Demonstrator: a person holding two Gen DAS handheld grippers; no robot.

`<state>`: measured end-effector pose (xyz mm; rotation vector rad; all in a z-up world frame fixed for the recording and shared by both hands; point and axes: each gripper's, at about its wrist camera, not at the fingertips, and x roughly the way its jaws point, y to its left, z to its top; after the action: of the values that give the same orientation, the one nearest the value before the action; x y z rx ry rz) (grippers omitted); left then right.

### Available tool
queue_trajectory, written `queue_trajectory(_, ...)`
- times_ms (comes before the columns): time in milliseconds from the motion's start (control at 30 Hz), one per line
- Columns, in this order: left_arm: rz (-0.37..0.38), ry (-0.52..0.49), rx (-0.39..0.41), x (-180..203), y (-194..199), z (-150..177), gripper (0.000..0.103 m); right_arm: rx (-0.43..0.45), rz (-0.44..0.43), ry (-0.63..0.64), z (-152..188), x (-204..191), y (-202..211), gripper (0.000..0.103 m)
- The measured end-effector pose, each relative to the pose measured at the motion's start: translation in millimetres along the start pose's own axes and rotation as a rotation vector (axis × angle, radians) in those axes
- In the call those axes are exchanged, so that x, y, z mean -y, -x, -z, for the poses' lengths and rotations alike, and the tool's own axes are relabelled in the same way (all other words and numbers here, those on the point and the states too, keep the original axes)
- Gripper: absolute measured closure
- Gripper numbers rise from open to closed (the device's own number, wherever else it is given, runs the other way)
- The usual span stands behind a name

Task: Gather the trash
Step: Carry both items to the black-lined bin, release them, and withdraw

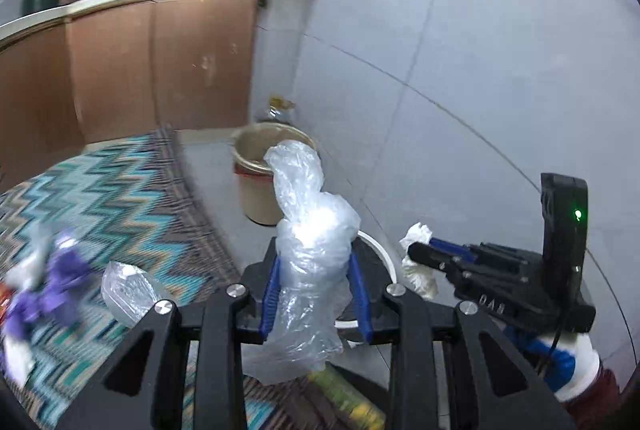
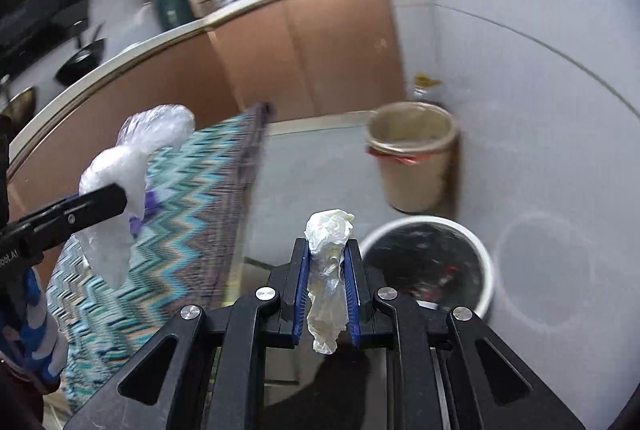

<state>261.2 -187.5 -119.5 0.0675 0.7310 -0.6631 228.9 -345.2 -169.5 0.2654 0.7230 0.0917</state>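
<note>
The left tool (image 1: 316, 290) is pinching a crumpled clear plastic bag (image 1: 310, 250) between its blue pads, the bag rising above the fingertips and sagging below them. The right tool (image 2: 328, 282) is pinching a wadded white paper tissue (image 2: 329, 262) the same way; seen from the left wrist, that tissue (image 1: 416, 262) is poking out past the black fingers of the right tool (image 1: 424, 256).

Just ahead and to the right of the right tool, a round white-rimmed bin with a dark liner (image 2: 428, 262) is sitting on the pale tiled floor (image 2: 540, 150); its contents are blurring into dark shapes with a red fleck, too smeared to name. Beyond it, a beige plastic bucket (image 2: 416, 158) is standing against the wall, its inside mostly hidden.

To the left of the tools, a teal zigzag-patterned rug (image 1: 120, 182) is lying with a second clear plastic piece (image 1: 128, 290) and a blurred purple item (image 1: 56, 286) on it.
</note>
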Motion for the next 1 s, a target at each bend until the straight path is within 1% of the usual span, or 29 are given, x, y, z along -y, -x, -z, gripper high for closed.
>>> queue_trajectory(100,0.017,-0.009,-0.052,13.3,-45.2,-11.1,0.073,-0.012,0.046,-0.052,1.0,28.9,-14.0,0.086)
queue_trajectory(133,0.029,-0.002,-0.078,17.9,-65.3,-15.4,0.073,-0.02,0.061,-0.068,1.1,38.9,-20.8,0.086)
queue_trajectory(267,0.045,0.02,-0.15,27.5,-123.4,-20.6,0.072,-0.05,0.119,-0.101,3.8,67.3,-43.4,0.085)
queue_trajectory(367,0.047,0.031,-0.189,33.8,-155.1,-21.4,0.072,-0.071,0.142,-0.117,3.5,79.9,-59.8,0.083)
queue_trajectory(467,0.057,0.054,-0.226,34.1,-180.9,-19.5,0.067,-0.094,0.166,-0.122,2.8,89.9,-77.3,0.08)
queue_trajectory(567,0.072,0.081,-0.242,31.9,-196.7,-16.9,0.059,-0.104,0.182,-0.13,6.6,98.1,-83.1,0.078)
queue_trajectory(633,0.079,0.098,-0.243,28.4,-202.2,-18.5,0.054,-0.11,0.197,-0.128,7.6,101.3,-88.3,0.072)
queue_trajectory(700,0.088,0.112,-0.242,26.8,-205.3,-17.7,0.054,-0.113,0.21,-0.132,8.6,103.8,-90.5,0.069)
queue_trajectory(800,0.094,0.117,-0.23,23.6,-201.2,-19.4,0.054,-0.114,0.221,-0.129,9.9,104.6,-89.0,0.068)
queue_trajectory(1000,0.068,0.12,-0.142,19.1,-169.6,-30.1,0.054,-0.095,0.218,-0.119,5.6,91.9,-79.8,0.066)
